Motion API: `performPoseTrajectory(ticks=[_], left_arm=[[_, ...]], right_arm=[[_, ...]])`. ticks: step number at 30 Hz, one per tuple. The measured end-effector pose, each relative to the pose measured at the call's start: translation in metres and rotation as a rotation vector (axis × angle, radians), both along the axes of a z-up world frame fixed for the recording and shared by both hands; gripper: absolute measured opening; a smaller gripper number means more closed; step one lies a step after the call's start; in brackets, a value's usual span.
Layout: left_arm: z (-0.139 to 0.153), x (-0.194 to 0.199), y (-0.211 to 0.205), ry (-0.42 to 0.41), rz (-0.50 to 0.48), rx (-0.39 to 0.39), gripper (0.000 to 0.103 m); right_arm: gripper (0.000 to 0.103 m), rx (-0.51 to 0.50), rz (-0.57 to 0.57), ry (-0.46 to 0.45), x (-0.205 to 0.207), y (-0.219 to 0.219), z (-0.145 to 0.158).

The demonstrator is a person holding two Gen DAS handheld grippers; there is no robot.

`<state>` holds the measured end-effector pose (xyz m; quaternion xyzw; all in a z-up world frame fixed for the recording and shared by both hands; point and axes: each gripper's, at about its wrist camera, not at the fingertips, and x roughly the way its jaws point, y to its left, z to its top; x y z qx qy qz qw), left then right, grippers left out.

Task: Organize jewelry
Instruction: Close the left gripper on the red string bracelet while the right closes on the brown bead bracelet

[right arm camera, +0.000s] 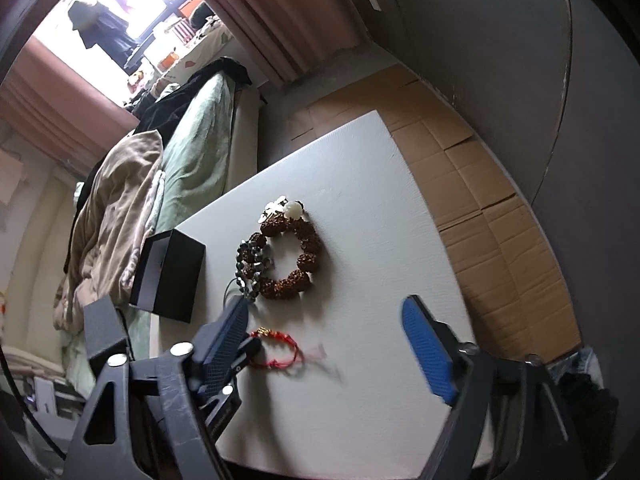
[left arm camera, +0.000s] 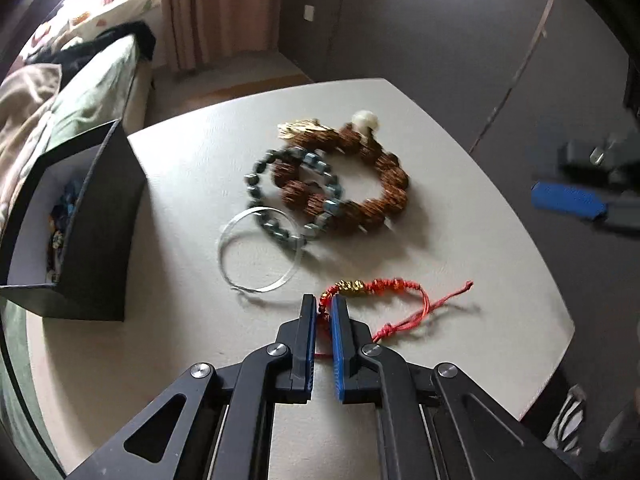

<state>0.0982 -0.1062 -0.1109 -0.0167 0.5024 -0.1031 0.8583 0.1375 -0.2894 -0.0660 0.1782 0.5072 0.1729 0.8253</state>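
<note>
Step in hand, as I judge it: picking up one piece to go into the box. Left to right on the white square tabletop [left arm camera: 460, 248]: an open black cardboard box [left arm camera: 92, 240] at the left edge, already holding some jewelry, details too small to tell. Next, a thin clear bangle ring [left arm camera: 258, 250], overlapped by a dark grey-green beaded bracelet [left arm camera: 294, 194], which in turn overlaps a chunky brown textured-bead bracelet with a white bead [left arm camera: 360, 184] near the tabletop's middle. Toward the near edge lies a red braided cord bracelet with gold beads [left arm camera: 376, 292].

The left gripper [left arm camera: 324, 308] has its jaws nearly together, pinching the left end of the red cord bracelet; the rest of it lies on the tabletop. The right gripper [right arm camera: 328, 344] hangs above the near right part of the tabletop with jaws spread wide, nothing between the pads.

Next move likely calls for a lift clear of the bangle, a carry left over the box rim, then a release. The thin cord could slip from the pads.

Room: a bed with green and beige bedding [right arm camera: 168, 184] left of the table, pink curtains [right arm camera: 280, 12], flattened cardboard sheets on the floor [right arm camera: 472, 184], a grey wall [left arm camera: 440, 20].
</note>
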Motion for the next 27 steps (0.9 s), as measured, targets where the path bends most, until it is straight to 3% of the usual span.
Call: performPoseTrajectory(ticks=[8, 15, 21, 27], left_arm=[[0.028, 0.003, 0.036, -0.049, 0.06, -0.102, 0.007], [0.048, 0.012, 0.06, -0.093, 0.104, -0.166, 0.007], [0.06, 0.015, 0.084, -0.126, 0.152, -0.208, 0.007], [0.072, 0.009, 0.106, -0.17, 0.197, -0.248, 0.007]], right_arm=[[0.053, 0.003, 0.006, 0.043, 0.02, 0.03, -0.016], [0.044, -0.053, 0.001, 0.072, 0.039, 0.051, -0.031], [0.034, -0.147, -0.016, 0.081, 0.055, 0.066, -0.044], [0.022, -0.278, -0.019, 0.03, 0.055, 0.082, -0.043]])
